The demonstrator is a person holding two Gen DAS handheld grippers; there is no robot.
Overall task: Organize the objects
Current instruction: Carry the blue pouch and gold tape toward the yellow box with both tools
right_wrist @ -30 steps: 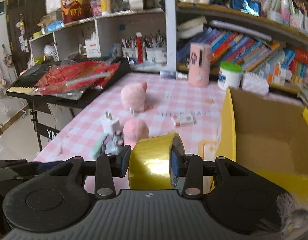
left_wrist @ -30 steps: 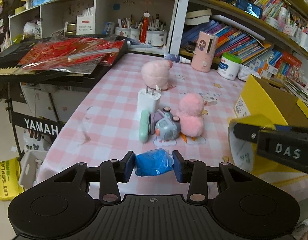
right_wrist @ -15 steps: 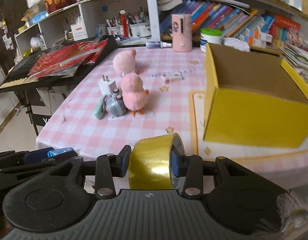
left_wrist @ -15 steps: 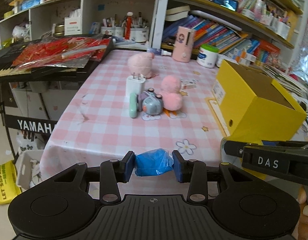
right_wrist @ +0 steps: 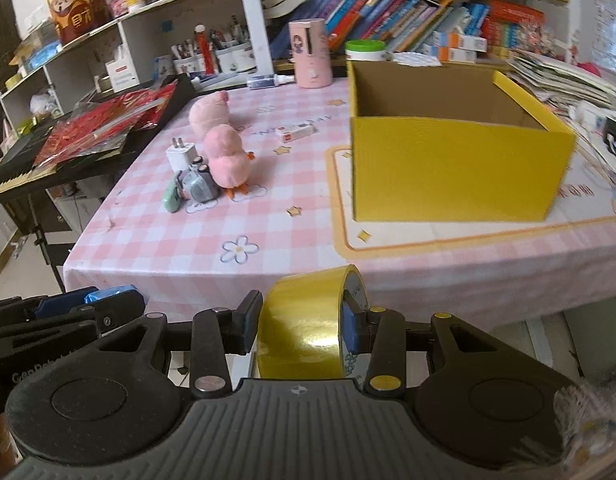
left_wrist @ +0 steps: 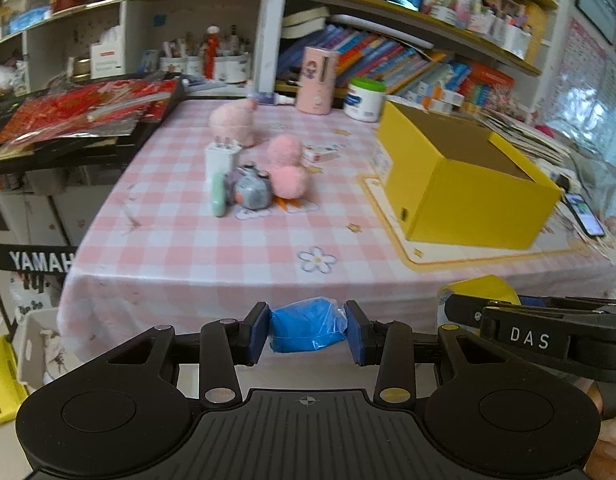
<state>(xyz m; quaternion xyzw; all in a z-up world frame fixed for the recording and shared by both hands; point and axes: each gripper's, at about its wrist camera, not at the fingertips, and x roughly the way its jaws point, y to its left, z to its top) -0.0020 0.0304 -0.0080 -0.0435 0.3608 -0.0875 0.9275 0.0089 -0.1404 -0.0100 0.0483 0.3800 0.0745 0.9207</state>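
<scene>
Two hand-held grippers hover off the near edge of a table (left_wrist: 180,236) covered in pink-and-white check cloth. The left gripper (left_wrist: 306,332) has its jaws closed on a blue packet (left_wrist: 306,330) wrapped in clear film, pinched from both sides. The right gripper (right_wrist: 304,322) is clamped on a roll of gold tape (right_wrist: 304,320), held on edge with one finger against the outer face and the other reaching into the core. Each tool shows at the edge of the other's view, the two side by side. On the table, toward the right, an open yellow box (right_wrist: 455,168) sits on a mat (right_wrist: 387,242) with a yellow border; what can be seen of its inside is bare brown card. To the left of the box lies a tight cluster: a white plug (left_wrist: 222,158), a green object (left_wrist: 218,199) lying beside it, a grey toy (left_wrist: 252,192) and a pink plush duck (right_wrist: 227,156), with a second pink plush (right_wrist: 208,112) just behind. A small eraser (right_wrist: 296,133) lies between the cluster and the box. Shelves of books (right_wrist: 367,16) back the scene.
</scene>
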